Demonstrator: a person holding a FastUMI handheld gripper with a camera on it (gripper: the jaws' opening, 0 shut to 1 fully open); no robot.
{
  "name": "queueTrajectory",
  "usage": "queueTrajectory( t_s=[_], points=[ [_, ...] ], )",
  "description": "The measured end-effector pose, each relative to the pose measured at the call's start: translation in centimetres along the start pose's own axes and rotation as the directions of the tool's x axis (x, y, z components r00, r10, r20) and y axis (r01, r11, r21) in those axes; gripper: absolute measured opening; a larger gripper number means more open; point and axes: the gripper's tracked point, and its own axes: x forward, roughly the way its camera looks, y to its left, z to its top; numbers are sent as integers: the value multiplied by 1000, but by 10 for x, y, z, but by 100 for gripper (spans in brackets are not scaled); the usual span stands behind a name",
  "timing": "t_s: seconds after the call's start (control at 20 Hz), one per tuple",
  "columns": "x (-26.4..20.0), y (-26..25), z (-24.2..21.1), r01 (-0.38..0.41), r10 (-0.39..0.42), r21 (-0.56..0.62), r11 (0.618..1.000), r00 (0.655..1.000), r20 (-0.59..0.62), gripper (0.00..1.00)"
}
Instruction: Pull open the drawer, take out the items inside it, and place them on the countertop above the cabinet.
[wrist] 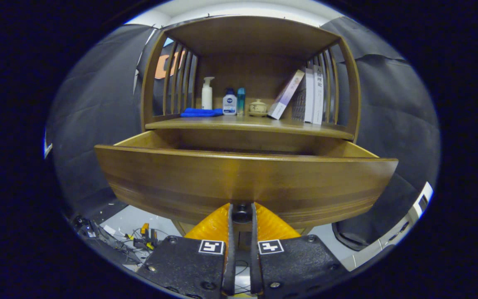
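Where the drawer (245, 178) stands pulled out below the table (247, 124), hand-held gripper (242, 212) clenched on its small dark knob (242, 215), bottles, blue cloth (201, 112), books on the table.

Blue cloth (201, 112), pump bottle (207, 93), lotion bottle (229, 102), small jar (258, 107) in row; books (313, 94) at 3 o'clock.

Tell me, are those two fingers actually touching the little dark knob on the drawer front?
Touching. In the gripper view the gripper has both fingers pressed against the sides of the knob on the pulled-out drawer, no gap showing.
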Motion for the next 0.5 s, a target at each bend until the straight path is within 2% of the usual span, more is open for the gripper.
queueTrajectory(
  t_s=[0.5],
  points=[
    [-27, 0, -16, -38, 35, -51, 998, 998, -48, 17]
  ],
)
